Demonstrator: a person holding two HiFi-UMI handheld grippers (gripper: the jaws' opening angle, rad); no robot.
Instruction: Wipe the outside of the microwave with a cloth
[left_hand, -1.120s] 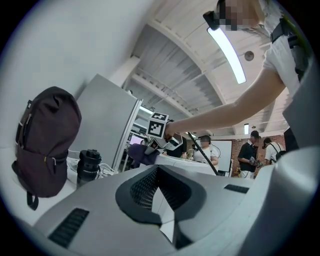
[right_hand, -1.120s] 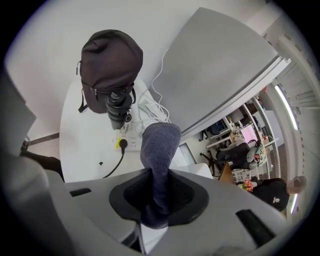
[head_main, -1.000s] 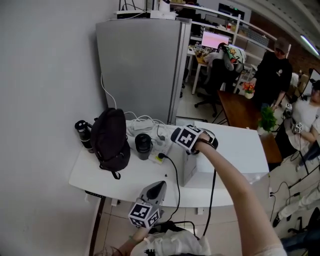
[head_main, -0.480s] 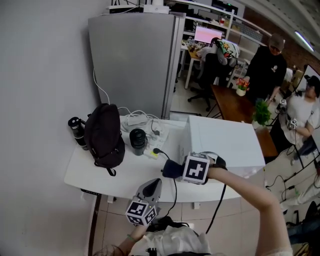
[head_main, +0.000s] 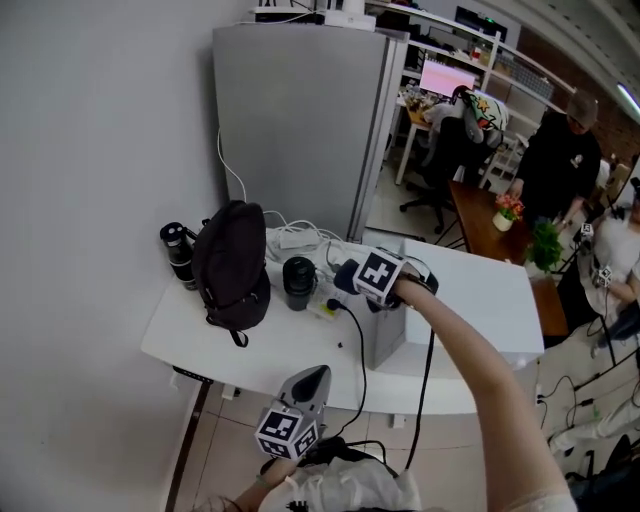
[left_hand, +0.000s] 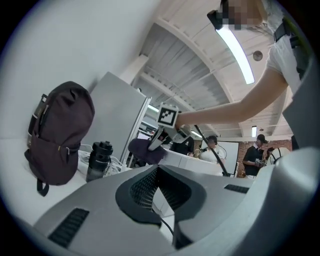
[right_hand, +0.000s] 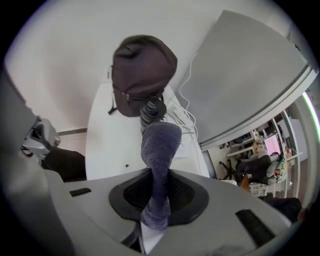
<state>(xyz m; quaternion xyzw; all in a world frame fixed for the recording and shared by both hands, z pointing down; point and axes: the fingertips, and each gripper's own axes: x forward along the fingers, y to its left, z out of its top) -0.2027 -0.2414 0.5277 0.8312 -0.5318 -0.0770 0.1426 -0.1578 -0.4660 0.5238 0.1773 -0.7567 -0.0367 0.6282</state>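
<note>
At left edge of microwave (head_main: 470, 300), cloth (right_hand: 160, 145) pinched in R gripper (right_hand: 156, 197) jaws, L gripper (left_hand: 159, 175) well apart, jaws pressed together

The cloth (right_hand: 159, 145) is a dusky blue-purple knit. The right gripper (right_hand: 158, 197) is pale grey with black pads, its cube (head_main: 378, 277) patterned in black-and-white squares, and the left gripper (head_main: 312, 378) is coloured the same. The microwave (head_main: 470, 300) is plain white, as is the table (head_main: 190, 345). Backpack (head_main: 232, 265) and bottle (head_main: 178, 255) are black, and the tall cabinet (head_main: 300, 130) is flat grey
</note>
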